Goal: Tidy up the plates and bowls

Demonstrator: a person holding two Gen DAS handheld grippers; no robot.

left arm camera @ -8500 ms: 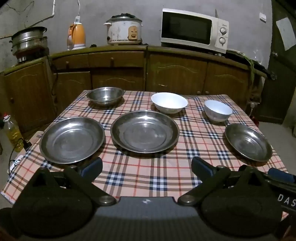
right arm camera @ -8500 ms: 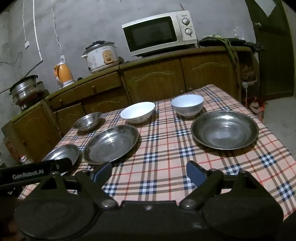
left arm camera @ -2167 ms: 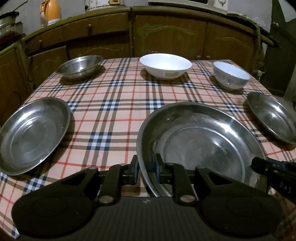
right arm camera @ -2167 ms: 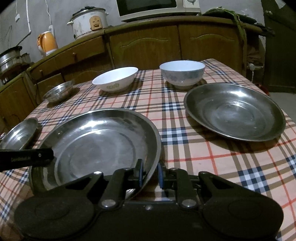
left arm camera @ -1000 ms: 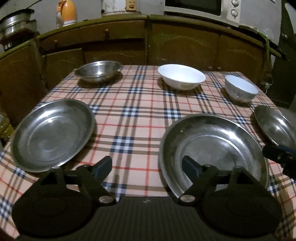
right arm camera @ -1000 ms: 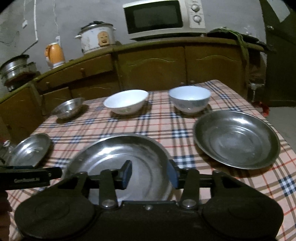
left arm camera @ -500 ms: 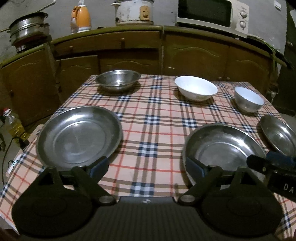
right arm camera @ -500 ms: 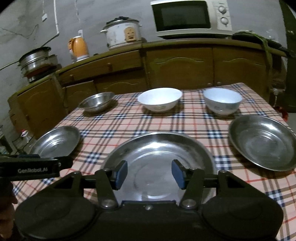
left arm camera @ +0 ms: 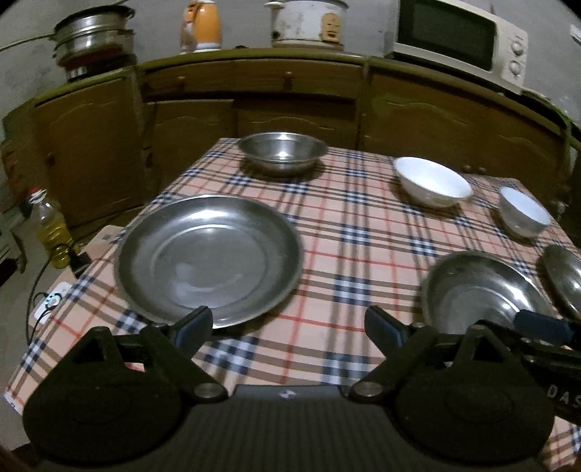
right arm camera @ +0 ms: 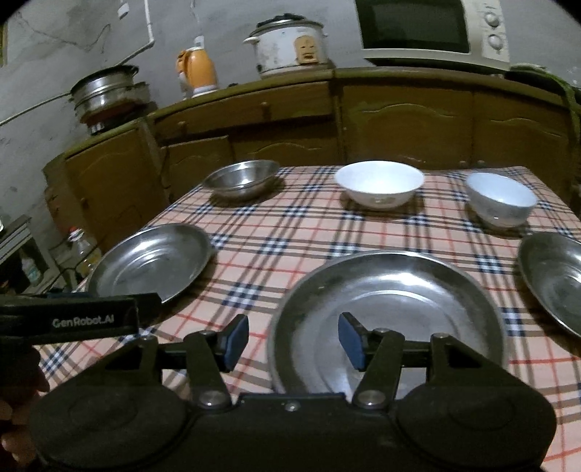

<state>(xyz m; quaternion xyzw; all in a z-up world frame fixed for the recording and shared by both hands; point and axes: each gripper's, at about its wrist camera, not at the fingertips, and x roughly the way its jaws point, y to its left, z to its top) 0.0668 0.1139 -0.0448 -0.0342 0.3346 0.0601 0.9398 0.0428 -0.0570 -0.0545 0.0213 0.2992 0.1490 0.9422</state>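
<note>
On the tabletop (left arm camera: 363, 225), the left plate (left arm camera: 208, 256) lies just ahead of the left tongs (left arm camera: 287, 323), which gape wide and empty. Rightward, the middle plate (right arm camera: 386, 312) sits under the half-open, empty right tongs (right arm camera: 294, 343), its near rim between their pads.

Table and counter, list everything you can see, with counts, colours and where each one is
steel plates: 3, silver, near row of the table
steel bowl: 1, silver, far left of table
white bowls: 2, white, far middle and far right
tablecloth: 1, plaid, covers table
microwave: 1, white, counter right
rice cooker: 1, white, counter
kettle: 1, orange, counter
steel pots: stacked, silver, counter left
oil bottle: 1, yellow, floor left
left gripper: open
right gripper: open
</note>
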